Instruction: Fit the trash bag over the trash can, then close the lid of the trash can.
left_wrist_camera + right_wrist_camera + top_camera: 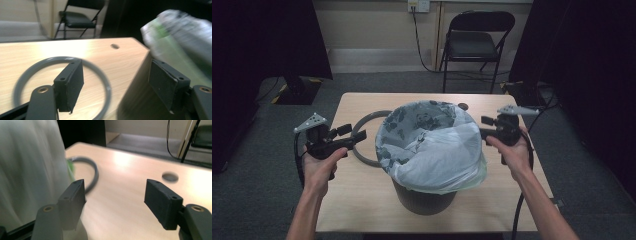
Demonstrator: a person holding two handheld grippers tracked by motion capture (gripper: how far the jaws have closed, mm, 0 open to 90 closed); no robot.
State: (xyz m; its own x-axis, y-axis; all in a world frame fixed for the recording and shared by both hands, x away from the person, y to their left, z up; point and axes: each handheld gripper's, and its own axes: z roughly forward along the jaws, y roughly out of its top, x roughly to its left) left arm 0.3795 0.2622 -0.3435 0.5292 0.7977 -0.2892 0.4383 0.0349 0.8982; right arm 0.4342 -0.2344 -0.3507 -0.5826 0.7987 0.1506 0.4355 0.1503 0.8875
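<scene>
Tabletop (362, 200): light wood, a small round cable hole (463, 106) near the far edge. Beyond it, carpeted floor and a black folding chair (476, 37) against the far wall.

Bin (424, 200): dark, round, standing near the middle of the tabletop, slightly toward the near edge. Central placing puts it within equal reach of both hands.

Bag (432, 145): pale plastic liner with a darker leaf-like print, draped over the bin's mouth and folded down outside the rim. A greenish edge of it hangs low on the right side. It looks loosely seated and bunched, not pulled taut, so it is probably waiting to be pinned down.

Ring (362, 131): grey hoop lying flat on the tabletop, just left of the bin, its right side hidden behind the bag. Judged to be the bin's retaining ring, parked beside it until the liner is arranged.

Left gripper (354, 137): held to the left of the bin, above the ring, aimed right toward the bag. In the left gripper view its jaws stand wide apart, holding nothing; the ring lies below and past them, the bag (180, 32) blurred at upper right.

Right gripper (484, 127): held at the bag's right edge, near rim height, aimed left. In the right gripper view its jaws are likewise apart and empty, the bag (30, 170) blurred at left.

Both flank the bin, likely ready to pinch the liner from opposite sides.
</scene>
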